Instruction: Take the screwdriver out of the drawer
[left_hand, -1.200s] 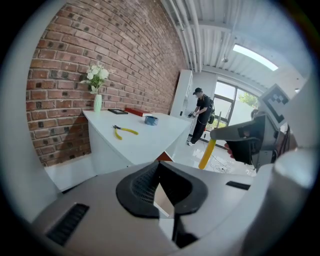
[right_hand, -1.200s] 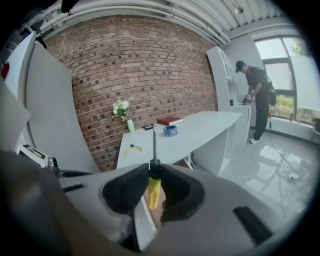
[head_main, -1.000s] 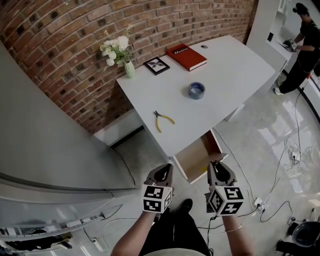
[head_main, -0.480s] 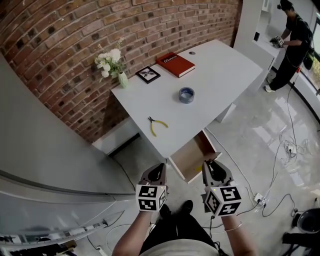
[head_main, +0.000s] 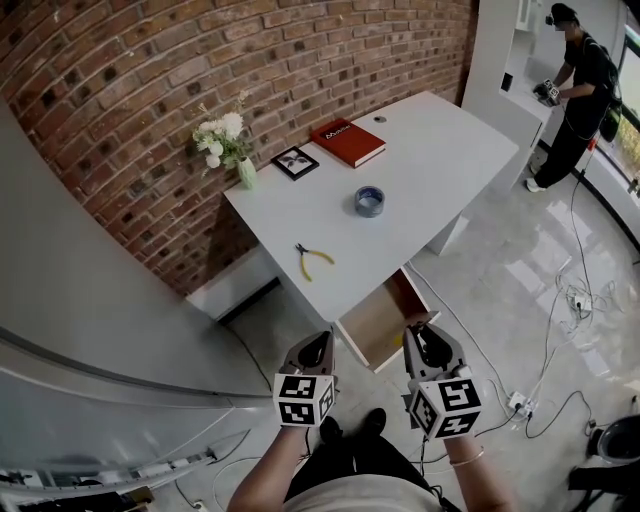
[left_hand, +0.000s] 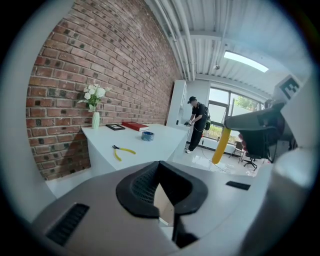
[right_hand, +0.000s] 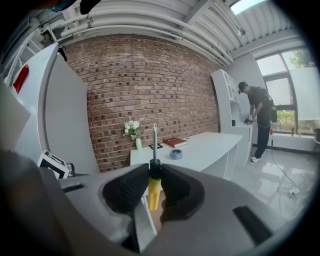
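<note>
item, right gripper (head_main: 422, 335): held in the person's right hand, low in the head view, just in front of the open drawer (head_main: 378, 322). jaws part-way closed and clamped on the screwdriver (right_hand: 153, 187). the pads press on the yellow handle just under its black collar. the bare metal shaft stands out past the jaw tips, pointing toward the brick wall (right_hand: 150, 80).

item, screwdriver: out of the drawer, off every surface, carried in the right gripper. from the left gripper view its yellow handle (left_hand: 220, 145) hangs slanted below those jaws.

item, left gripper (head_main: 322, 340): held in the left hand, beside the right gripper and apart from it. black pads (left_hand: 142, 186) meet at their tips, nothing between them.

item, drawer: pulled out from under the near edge of the white table (head_main: 440, 170), pale wood inside, no contents to be made out.

item, table top, front to back: yellow-handled pliers (head_main: 312, 260) near the front edge; blue tape roll (head_main: 369, 201) about the middle; red book (head_main: 347, 142), small black picture frame (head_main: 295, 162) and a pale green vase of white flowers (head_main: 228, 140) along the wall side.

item, surroundings: glossy pale floor with loose cables (head_main: 570, 300); a person in dark clothes (head_main: 578, 90) stands at a white counter, well apart from the table.
</note>
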